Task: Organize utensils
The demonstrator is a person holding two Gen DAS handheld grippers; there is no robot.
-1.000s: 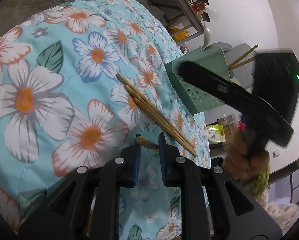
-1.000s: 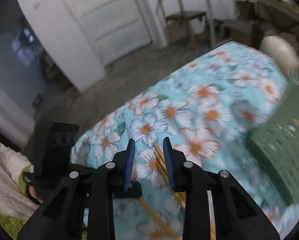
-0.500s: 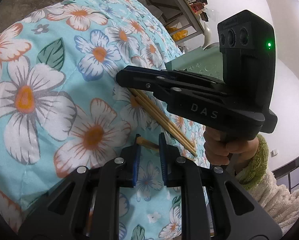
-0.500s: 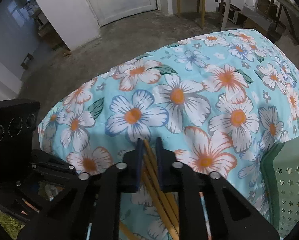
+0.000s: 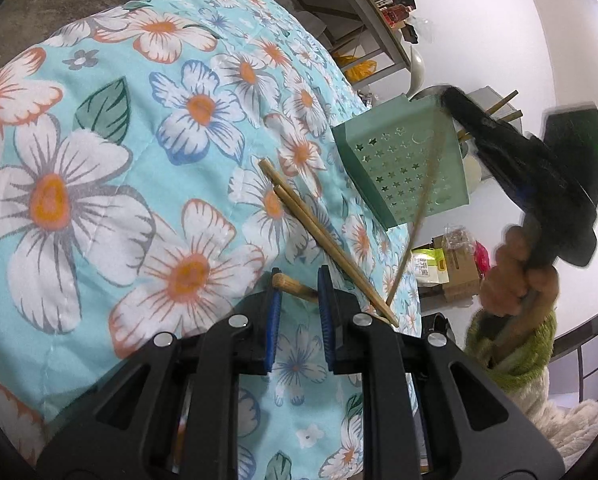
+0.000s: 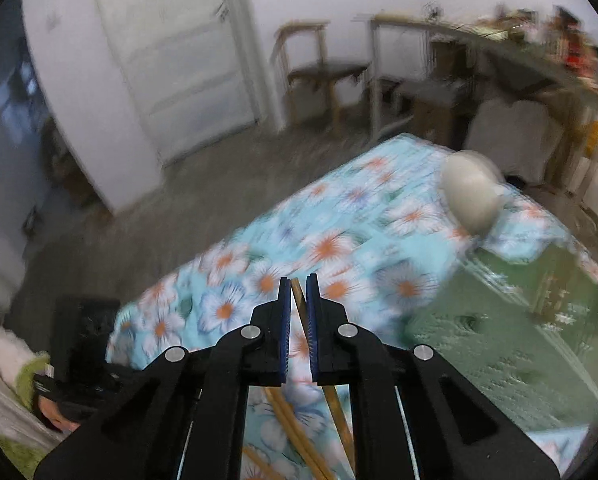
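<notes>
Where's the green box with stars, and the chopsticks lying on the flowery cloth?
green box (image 5: 403,164), left wrist view, on its star-punched side wall.
chopsticks (image 5: 319,236), left wrist view, midway along the pair.

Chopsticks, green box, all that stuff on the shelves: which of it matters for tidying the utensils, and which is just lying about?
Part of the job:
- chopstick pinched in the right gripper
- two chopsticks lying on the floral cloth
- green star-punched holder
- wooden handle between the left gripper fingers

Just lying about:
- shelf clutter
- cardboard box
- wooden chair
- door
</notes>
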